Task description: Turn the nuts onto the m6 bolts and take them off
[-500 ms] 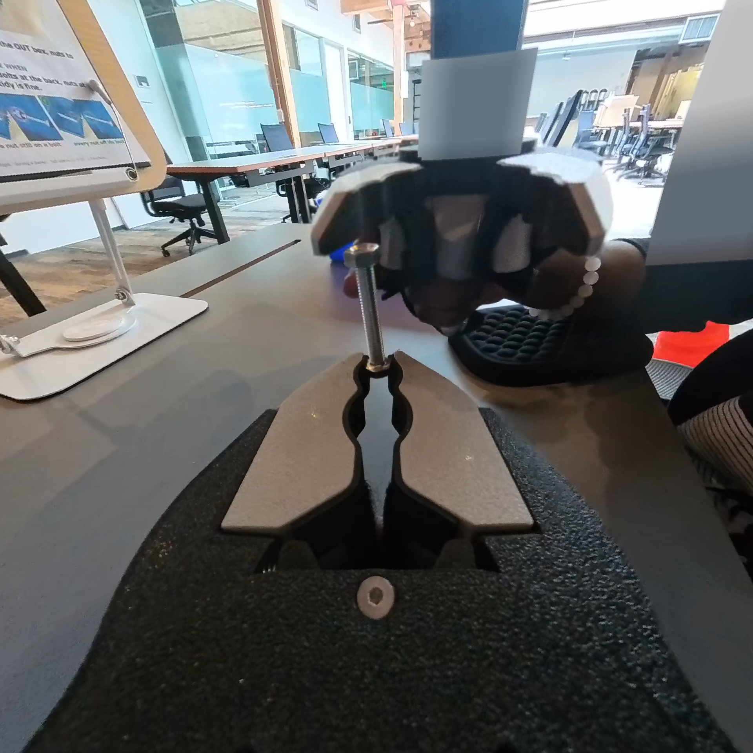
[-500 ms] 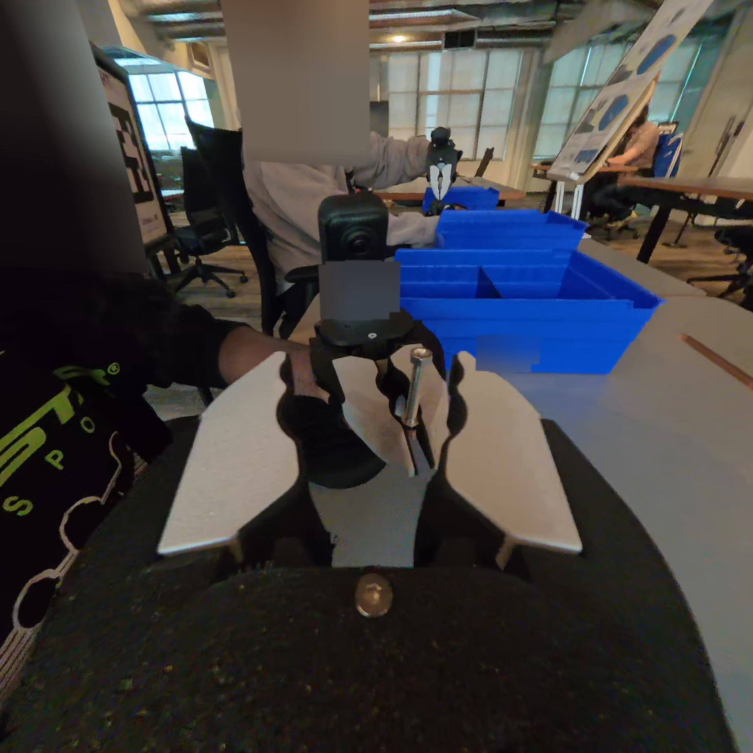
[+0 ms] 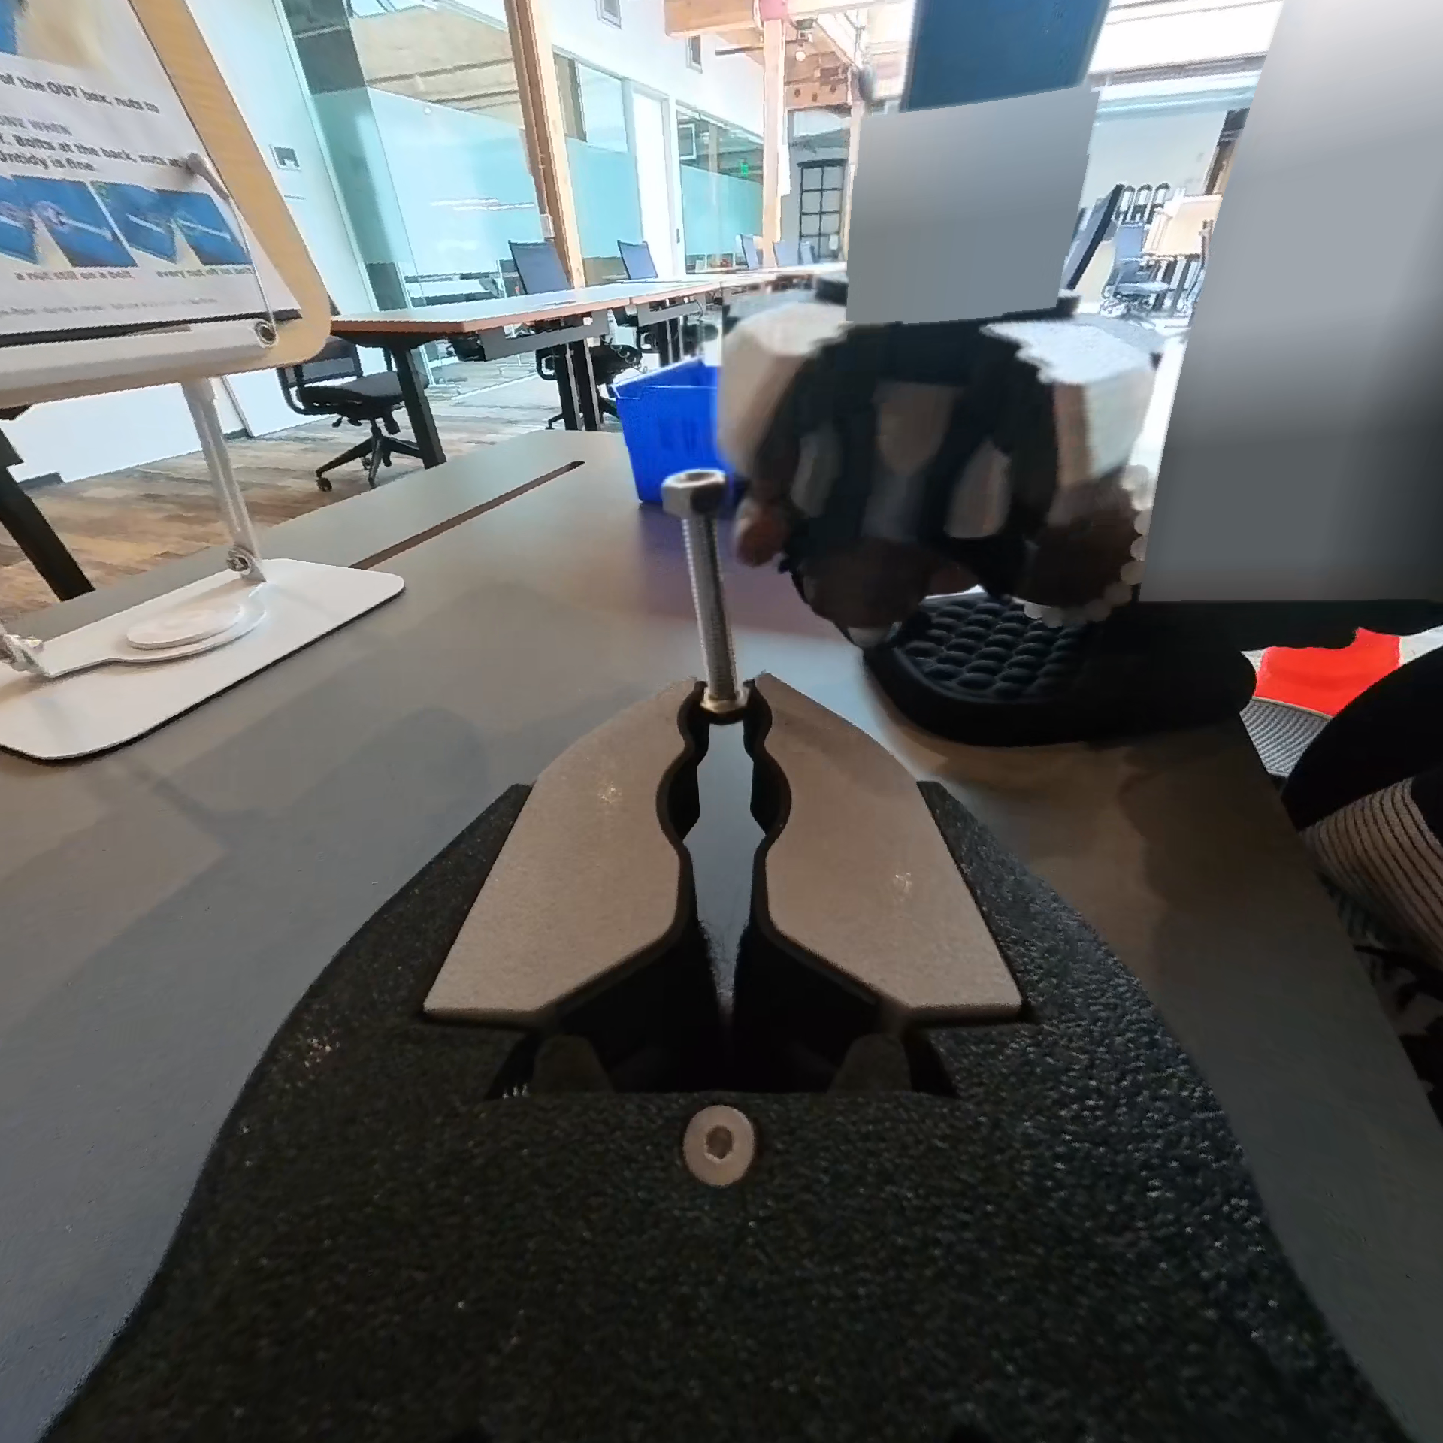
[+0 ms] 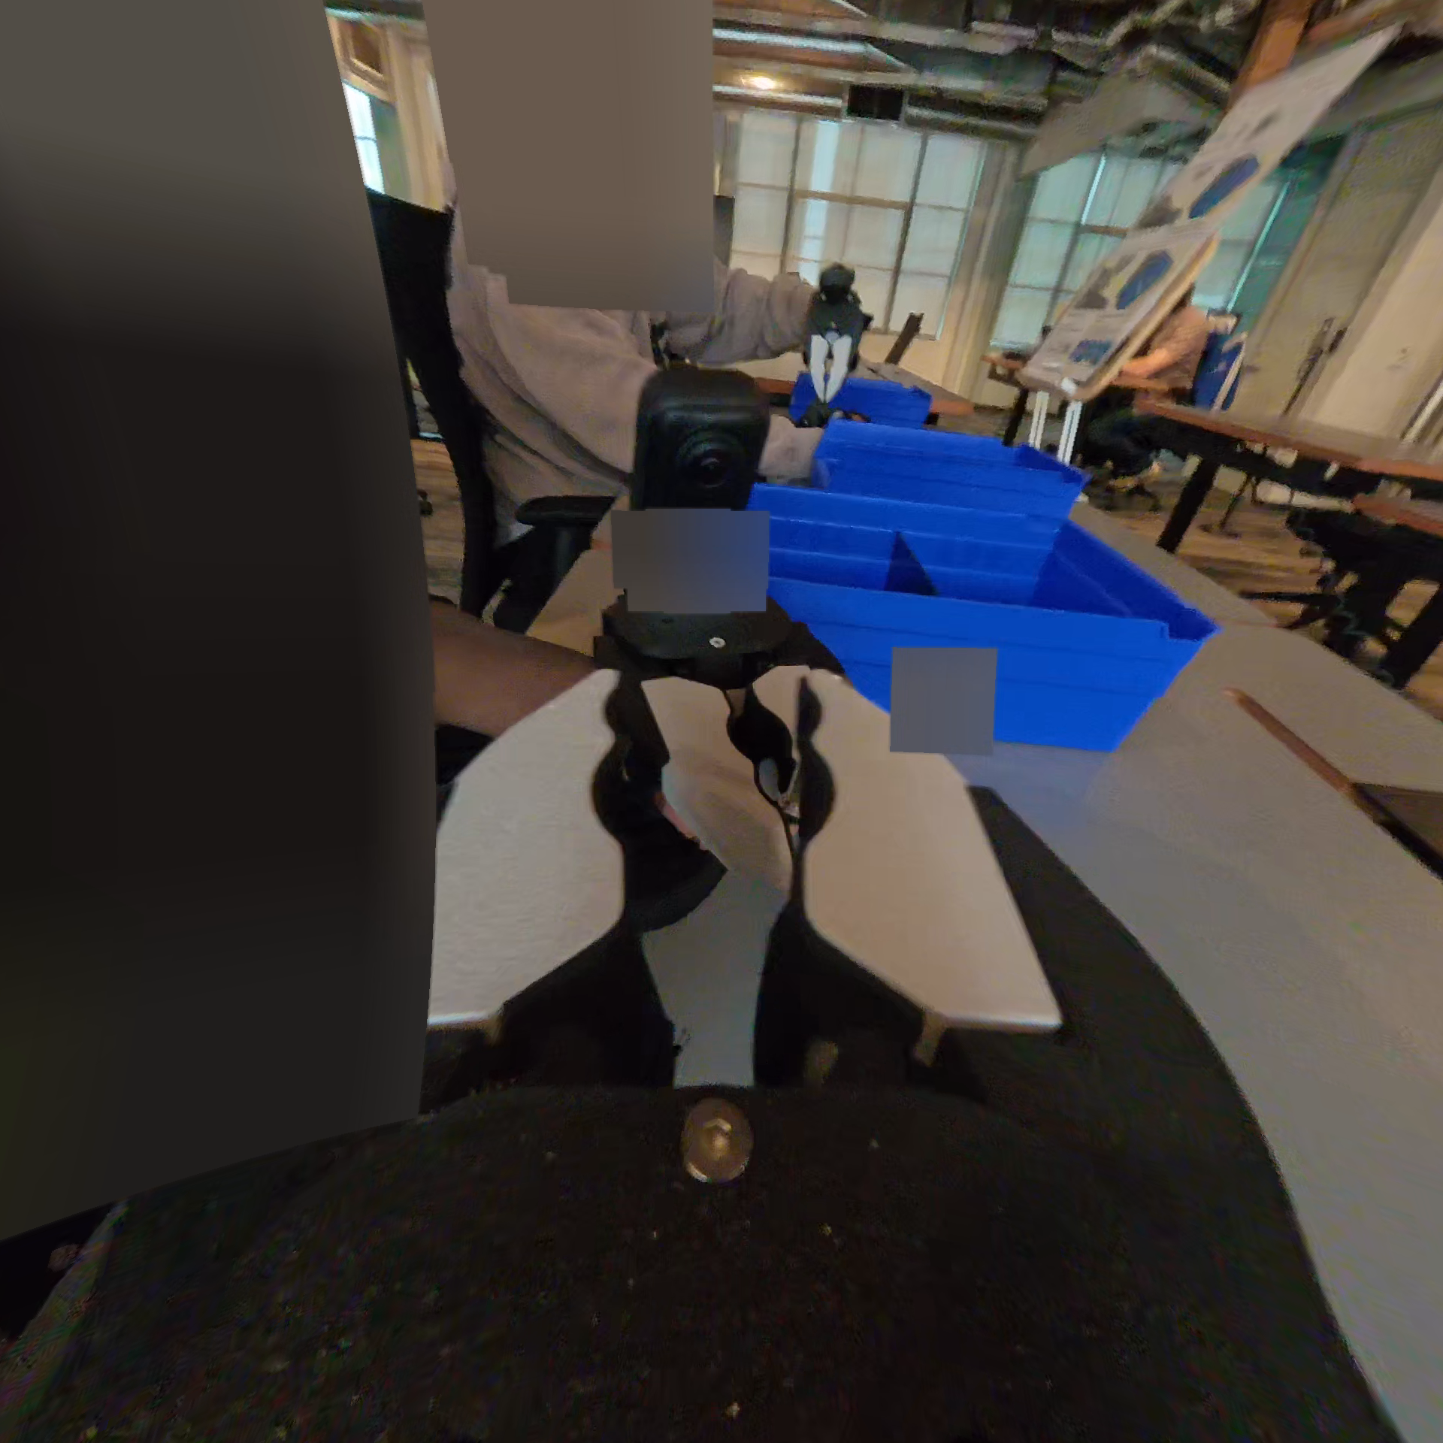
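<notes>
A white metal stand (image 3: 234, 617) with a flat base sits on the grey tabletop (image 3: 234, 820), propping up a wood-framed printed instruction board (image 3: 117, 195). Blue plastic divided bins (image 4: 1015, 625) rest farther along the table. Black wheeled office chairs (image 3: 351, 398) and long wood-topped desks (image 3: 546, 308) fill the room behind, with what looks like a seated person (image 4: 1156, 351) beyond.

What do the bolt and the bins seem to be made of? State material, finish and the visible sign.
Bolt: likely steel, bright silvery finish; threads glint along its shank, hex head on top.
Bins: probably moulded plastic, saturated blue, slightly glossy; thin ribbed walls and a divider.
</notes>
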